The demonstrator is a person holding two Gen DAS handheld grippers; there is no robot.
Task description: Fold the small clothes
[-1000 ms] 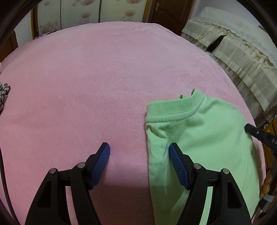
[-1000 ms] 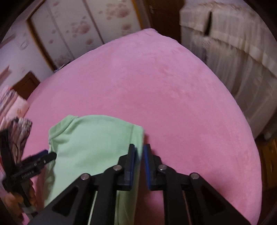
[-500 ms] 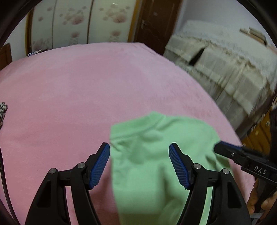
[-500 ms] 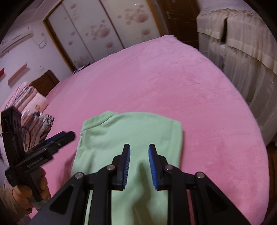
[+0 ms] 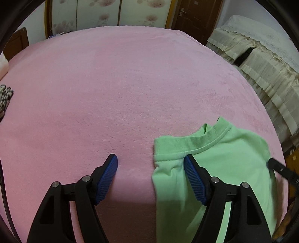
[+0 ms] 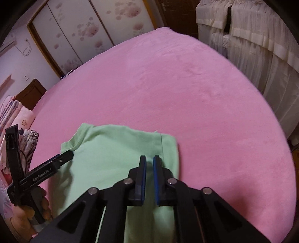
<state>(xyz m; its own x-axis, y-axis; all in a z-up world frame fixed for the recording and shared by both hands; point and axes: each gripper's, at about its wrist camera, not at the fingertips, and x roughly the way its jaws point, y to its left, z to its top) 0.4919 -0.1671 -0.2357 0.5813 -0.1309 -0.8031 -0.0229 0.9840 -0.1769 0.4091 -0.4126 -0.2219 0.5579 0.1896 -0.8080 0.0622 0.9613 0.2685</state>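
Note:
A small light-green shirt (image 5: 233, 158) lies folded on the pink blanket (image 5: 130, 84), collar pointing away. My left gripper (image 5: 149, 158) straddles the shirt's left edge by the collar. Its jaws are opening: one blue pad hangs over the blanket, the other over the shoulder, and neither presses the cloth. In the right wrist view the shirt (image 6: 112, 158) lies flat, and my right gripper (image 6: 149, 158) hovers over its right part, shut, with nothing seen between the pads. The left gripper (image 6: 63, 157) shows there at the collar, held by a hand (image 6: 28, 211).
A pile of folded patterned clothes (image 6: 28, 142) sits at the blanket's left edge. Cream-draped furniture (image 5: 261, 56) stands close on the right. Flowered wardrobe doors (image 5: 112, 13) and a brown door lie beyond the far edge.
My left gripper swung right over the shirt, then back to its left edge. The right gripper moved from the shirt's right edge onto the cloth, and its jaws narrowed to shut.

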